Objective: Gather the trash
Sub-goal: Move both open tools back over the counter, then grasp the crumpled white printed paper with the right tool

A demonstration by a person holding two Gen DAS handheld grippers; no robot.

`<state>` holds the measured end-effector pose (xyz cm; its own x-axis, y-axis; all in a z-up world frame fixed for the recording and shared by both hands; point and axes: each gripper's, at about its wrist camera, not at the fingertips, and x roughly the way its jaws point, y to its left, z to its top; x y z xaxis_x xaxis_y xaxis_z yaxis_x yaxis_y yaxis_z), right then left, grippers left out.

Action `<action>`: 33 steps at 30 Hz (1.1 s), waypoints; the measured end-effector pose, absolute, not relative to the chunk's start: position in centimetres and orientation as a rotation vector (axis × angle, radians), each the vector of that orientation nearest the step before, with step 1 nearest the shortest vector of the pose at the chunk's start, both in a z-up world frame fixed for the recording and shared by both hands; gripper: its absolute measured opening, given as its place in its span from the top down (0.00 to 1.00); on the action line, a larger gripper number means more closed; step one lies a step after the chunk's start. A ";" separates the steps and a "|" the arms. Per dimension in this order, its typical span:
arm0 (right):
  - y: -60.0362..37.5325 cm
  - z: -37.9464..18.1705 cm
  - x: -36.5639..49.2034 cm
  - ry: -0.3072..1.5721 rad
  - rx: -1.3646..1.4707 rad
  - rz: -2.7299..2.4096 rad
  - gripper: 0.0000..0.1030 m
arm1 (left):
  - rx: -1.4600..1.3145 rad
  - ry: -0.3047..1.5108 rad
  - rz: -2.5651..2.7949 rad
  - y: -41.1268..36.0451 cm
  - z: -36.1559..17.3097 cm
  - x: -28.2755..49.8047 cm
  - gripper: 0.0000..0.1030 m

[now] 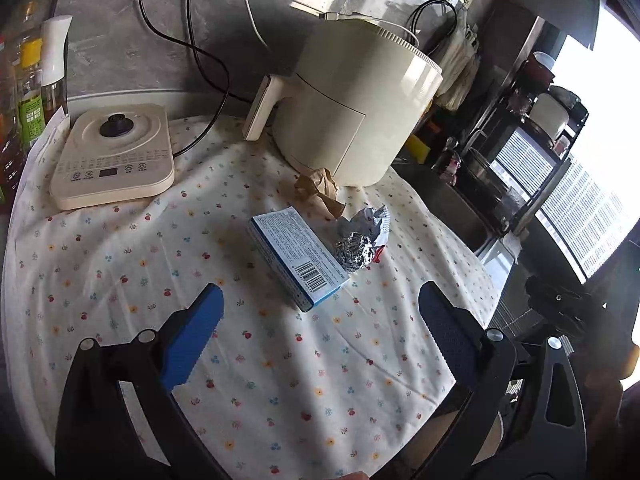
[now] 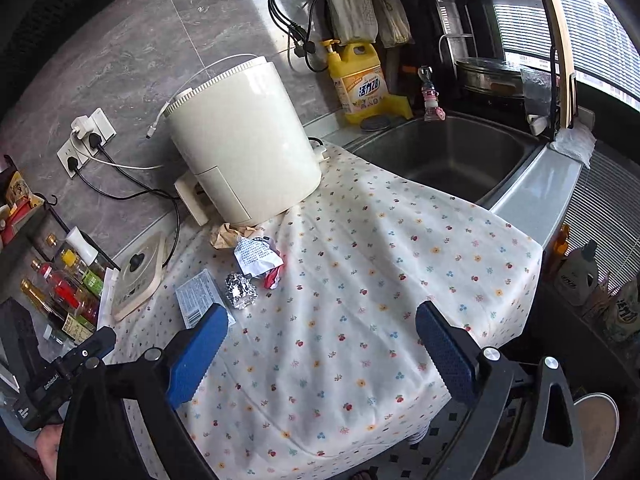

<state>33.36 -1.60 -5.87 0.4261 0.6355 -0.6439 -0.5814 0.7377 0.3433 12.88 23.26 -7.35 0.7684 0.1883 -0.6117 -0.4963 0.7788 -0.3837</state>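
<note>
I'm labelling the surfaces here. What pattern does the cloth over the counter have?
The cloth is white with small scattered flowers and cherries, clearest in the right wrist view.

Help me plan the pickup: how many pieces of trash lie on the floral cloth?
4: a blue box, a foil ball beside it, a crumpled printed wrapper behind the foil, and crumpled brown paper against the white appliance. More may be hidden.

A grey marble-tiled wall (image 2: 172, 40) backs a counter draped in a white flower-print cloth (image 2: 380, 280). A steel sink (image 2: 452, 160) sits beside it, with a black rack (image 1: 532, 128) near bright windows with blinds (image 1: 580, 216). Daylight streaks the cloth. A wall socket (image 2: 86, 136) holds plugs.
</note>
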 end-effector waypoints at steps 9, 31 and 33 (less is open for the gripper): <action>3.4 -6.5 35.8 0.888 -0.008 0.865 0.31 | -0.611 0.585 0.412 24.8 -8.5 15.9 0.06; 19.4 -13.6 44.7 1.146 -0.244 1.151 0.71 | -0.737 0.550 0.753 25.3 -9.7 16.1 0.06; 18.8 -13.1 45.0 1.123 -0.246 1.145 0.74 | -0.746 0.563 0.765 25.4 -10.2 16.5 0.06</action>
